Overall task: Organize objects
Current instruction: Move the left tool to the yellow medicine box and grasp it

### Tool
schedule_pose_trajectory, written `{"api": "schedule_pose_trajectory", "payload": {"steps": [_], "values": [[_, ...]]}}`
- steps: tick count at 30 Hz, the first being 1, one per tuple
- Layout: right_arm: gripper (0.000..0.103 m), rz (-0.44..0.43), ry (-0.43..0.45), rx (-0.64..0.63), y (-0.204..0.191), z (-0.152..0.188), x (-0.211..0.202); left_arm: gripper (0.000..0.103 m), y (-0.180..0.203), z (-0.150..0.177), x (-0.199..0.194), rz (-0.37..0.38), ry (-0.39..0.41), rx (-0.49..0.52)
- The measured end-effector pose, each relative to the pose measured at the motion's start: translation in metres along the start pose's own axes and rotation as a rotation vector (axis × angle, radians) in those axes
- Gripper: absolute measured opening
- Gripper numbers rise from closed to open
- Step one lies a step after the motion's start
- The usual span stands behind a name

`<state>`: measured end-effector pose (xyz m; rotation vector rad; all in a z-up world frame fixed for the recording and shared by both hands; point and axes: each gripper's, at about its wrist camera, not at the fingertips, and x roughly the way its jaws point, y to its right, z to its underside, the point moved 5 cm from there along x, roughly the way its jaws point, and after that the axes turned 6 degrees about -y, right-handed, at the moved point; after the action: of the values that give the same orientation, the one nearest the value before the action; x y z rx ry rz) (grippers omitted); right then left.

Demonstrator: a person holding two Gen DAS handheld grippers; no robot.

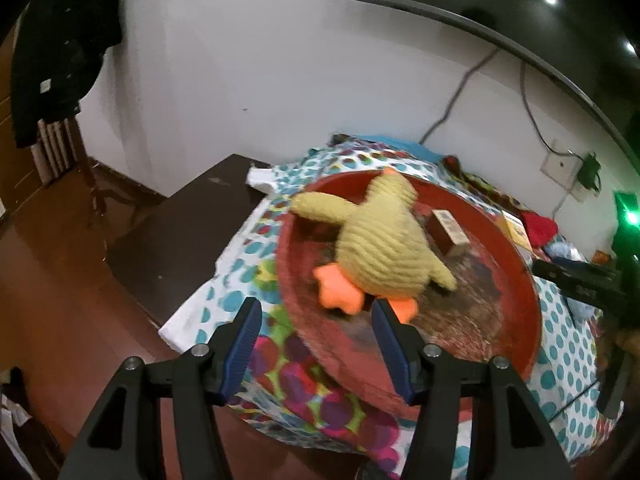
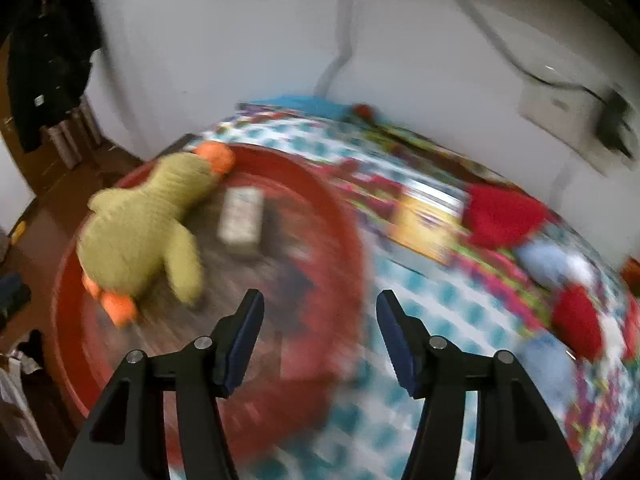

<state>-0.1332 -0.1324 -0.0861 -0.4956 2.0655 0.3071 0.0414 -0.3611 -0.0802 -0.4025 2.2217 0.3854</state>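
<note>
The yellow duck toy (image 1: pixel 380 248) lies flat in the big red tray (image 1: pixel 520 280), toward the tray's left side, with its orange feet (image 1: pixel 340 292) pointing at about 6 o'clock in the left wrist view. It looks soft and bumpy, like knitted yarn, with a fat round body and floppy wings. Just beside it, at about 3 o'clock from its body, a small box (image 1: pixel 448 230) also sits in the tray; it looks like stiff card with sharp corners. So I think two things are already put away. The tray is round with a low smooth rim, and its floor looks worn and scratchy. It rests on a thin cloth (image 1: pixel 568 344) with blue dots and bright circles that covers the table. More things wait on the cloth outside the tray, at about 2 o'clock from it in the right wrist view: a flat yellow book or packet (image 2: pixel 428 224), something red and fuzzy (image 2: pixel 504 216), and some pale blue soft thing (image 2: pixel 548 260). That view is blurry, so I cannot tell just what they are. I think these still need tidying. The left gripper (image 1: pixel 316 308) hangs wide apart over the tray's near rim, holding nothing. The right gripper (image 2: pixel 320 300) has its jaws apart too, with nothing between them.
</note>
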Motion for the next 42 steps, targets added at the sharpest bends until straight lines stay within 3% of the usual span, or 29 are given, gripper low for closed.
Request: {"api": "schedule_pose_trajectory", "payload": {"steps": [7, 14, 21, 29, 36, 42], "values": [[0.057, 0.143, -0.005, 0.135, 0.117, 0.058, -0.026, 0.059, 0.052, 0.014, -0.001, 0.004, 0.003, 0.137], [0.057, 0.120, -0.018, 0.222, 0.175, 0.096, -0.018, 0.059, 0.093, 0.028, 0.001, 0.000, 0.002, 0.251], [0.060, 0.045, -0.006, 0.236, 0.186, 0.103, 0.004, 0.059, 0.128, 0.042, 0.002, 0.003, -0.007, 0.330], [0.062, 0.015, 0.010, 0.221, 0.198, 0.093, 0.021, 0.059, 0.185, 0.026, 0.010, 0.094, -0.064, 0.426], [0.038, 0.025, 0.037, 0.173, 0.198, 0.088, 0.022, 0.059, 0.245, -0.006, 0.034, 0.118, -0.084, 0.491], [0.036, 0.014, 0.039, 0.156, 0.202, 0.099, 0.016, 0.060, 0.309, -0.038, 0.075, 0.202, -0.162, 0.525]]}}
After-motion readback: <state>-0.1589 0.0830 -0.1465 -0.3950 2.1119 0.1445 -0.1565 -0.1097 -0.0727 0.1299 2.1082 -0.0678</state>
